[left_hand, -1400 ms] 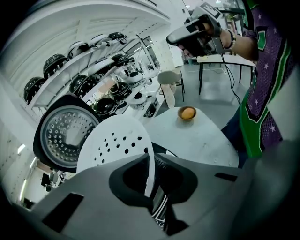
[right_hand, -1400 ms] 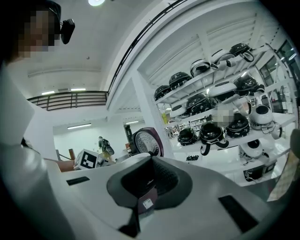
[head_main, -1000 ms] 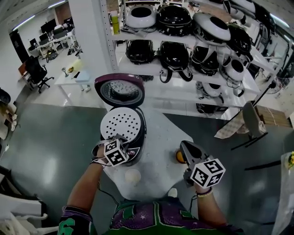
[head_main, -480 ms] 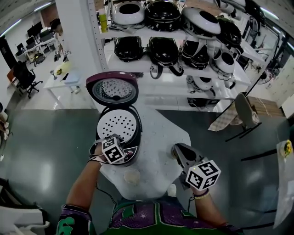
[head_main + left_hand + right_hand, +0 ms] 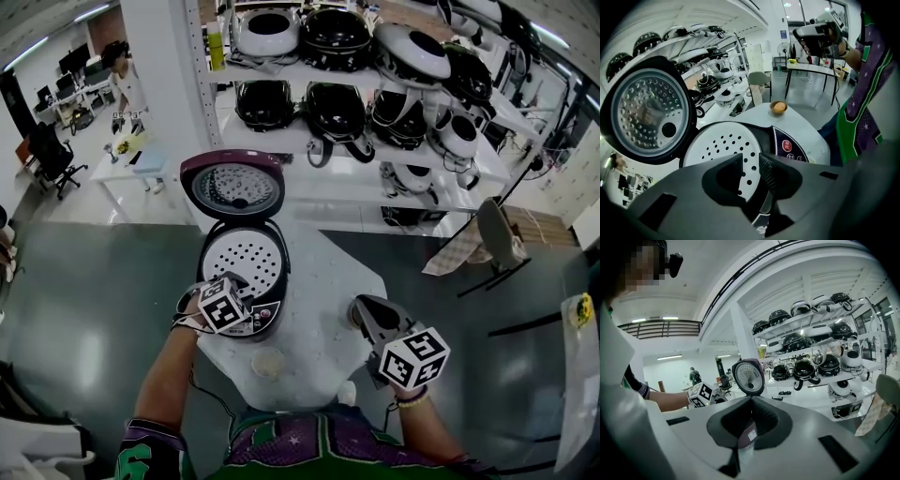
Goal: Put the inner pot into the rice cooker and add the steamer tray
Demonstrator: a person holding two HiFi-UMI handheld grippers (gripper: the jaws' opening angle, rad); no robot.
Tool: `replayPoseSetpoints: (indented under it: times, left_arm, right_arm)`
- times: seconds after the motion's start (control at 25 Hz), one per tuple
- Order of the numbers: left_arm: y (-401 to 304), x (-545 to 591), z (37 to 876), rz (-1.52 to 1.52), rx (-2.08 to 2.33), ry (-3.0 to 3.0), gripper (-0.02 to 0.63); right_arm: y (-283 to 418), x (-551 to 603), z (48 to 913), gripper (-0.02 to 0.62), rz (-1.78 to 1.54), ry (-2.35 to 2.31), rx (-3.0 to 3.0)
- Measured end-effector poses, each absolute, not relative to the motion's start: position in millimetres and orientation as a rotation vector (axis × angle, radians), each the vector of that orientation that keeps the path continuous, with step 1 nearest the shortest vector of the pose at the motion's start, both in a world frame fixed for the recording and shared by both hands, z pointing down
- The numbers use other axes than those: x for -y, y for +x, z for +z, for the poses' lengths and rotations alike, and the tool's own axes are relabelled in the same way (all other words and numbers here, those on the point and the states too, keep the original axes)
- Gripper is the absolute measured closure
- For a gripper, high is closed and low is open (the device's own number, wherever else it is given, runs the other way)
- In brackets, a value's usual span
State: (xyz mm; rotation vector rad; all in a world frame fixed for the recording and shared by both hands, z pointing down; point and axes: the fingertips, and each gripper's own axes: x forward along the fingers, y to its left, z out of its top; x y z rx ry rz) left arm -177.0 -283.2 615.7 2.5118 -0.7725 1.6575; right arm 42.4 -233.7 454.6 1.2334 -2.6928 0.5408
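The maroon rice cooker (image 5: 246,281) stands open on the white table (image 5: 323,272), its lid (image 5: 232,186) tipped back. The white perforated steamer tray (image 5: 241,255) lies flat in its mouth and hides the inner pot. My left gripper (image 5: 234,278) hangs over the tray's near rim. In the left gripper view its jaws (image 5: 750,158) have just been opening; a narrow gap shows the tray (image 5: 717,145) below, with nothing pinched. My right gripper (image 5: 357,305) hovers over the table's right side, shut and empty, pointing toward the cooker's lid (image 5: 748,376).
Shelves (image 5: 375,103) behind the table carry several other rice cookers. A small bowl holding an orange thing (image 5: 778,107) sits on the table to the right of the cooker. A small round dish (image 5: 267,362) lies near the table's front edge. A chair (image 5: 494,236) stands on the floor at the right.
The right gripper has drifted a little left and now covers the orange bowl in the head view. The left gripper stays at the cooker's near rim, tray lying in place.
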Motion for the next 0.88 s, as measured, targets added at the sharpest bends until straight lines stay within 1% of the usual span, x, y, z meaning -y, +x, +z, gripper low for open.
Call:
replayPoseSetpoints:
  times: [0.36,0.88]
  left_arm:
    - [-185.7,266.6,580.2,1.412,0.943,2.568,0.485]
    - [-211.6,213.0,500.1,0.591,1.246,2.583,0.485]
  right_arm:
    - [34.9,231.9,439.3,0.589,0.483,1.212,2.711]
    - [24.4,225.8,398.0,0.589,0.392,1.335,2.751]
